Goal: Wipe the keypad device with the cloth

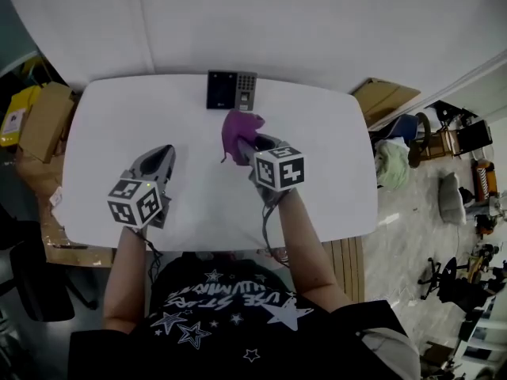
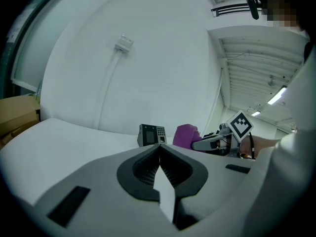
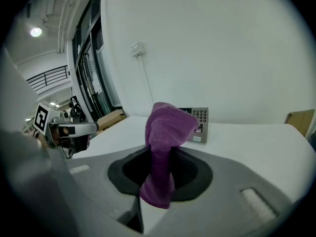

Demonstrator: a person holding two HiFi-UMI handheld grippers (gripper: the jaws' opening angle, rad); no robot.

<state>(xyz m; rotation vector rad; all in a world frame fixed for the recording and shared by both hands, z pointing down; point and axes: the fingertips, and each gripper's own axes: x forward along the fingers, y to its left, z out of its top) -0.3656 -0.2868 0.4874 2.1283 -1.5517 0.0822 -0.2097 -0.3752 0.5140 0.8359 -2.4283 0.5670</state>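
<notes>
Your right claw (image 1: 249,145) is clamped on the purple cloth (image 3: 165,127), near the keypad device (image 1: 231,90) standing at the far edge of the white table (image 1: 325,180). Your left claw (image 2: 160,149) is closed on nothing, well apart.

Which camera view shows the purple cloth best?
The right gripper view: the purple cloth fills the centre, pinched in the right gripper's shut jaws. The head view shows it small, from above. The left gripper view shows just a purple lump beside the keypad device.
</notes>
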